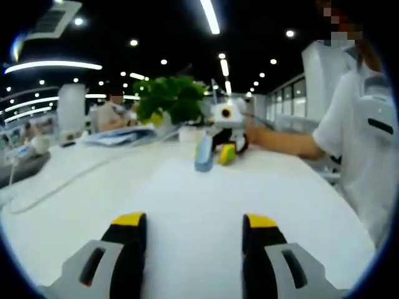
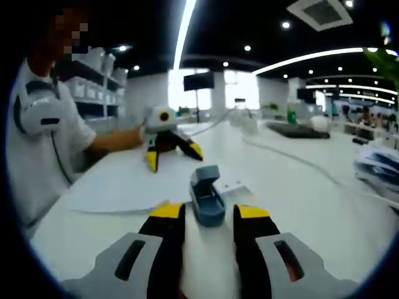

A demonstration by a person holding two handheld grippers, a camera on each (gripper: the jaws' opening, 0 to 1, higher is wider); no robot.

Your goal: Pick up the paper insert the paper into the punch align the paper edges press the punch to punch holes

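A blue hole punch (image 2: 206,194) stands on the white table (image 2: 312,212), just beyond my right gripper (image 2: 209,211), whose yellow-tipped jaws are open on either side of its near end. A white paper sheet (image 2: 118,198) lies flat with its edge under the punch. My left gripper (image 1: 194,220) is open low over the table, nothing between its fingers. From the left gripper view the punch (image 1: 204,152) sits far across the table with the right gripper (image 1: 219,149) behind it. The left gripper (image 2: 174,156) shows open beyond the punch in the right gripper view.
The person (image 1: 361,143) holding the grippers stands at the table's side. A green plant (image 1: 171,99), a pile of papers (image 1: 118,137) and a long cable (image 1: 75,180) lie on the far part of the table. More papers (image 2: 380,168) sit at the right.
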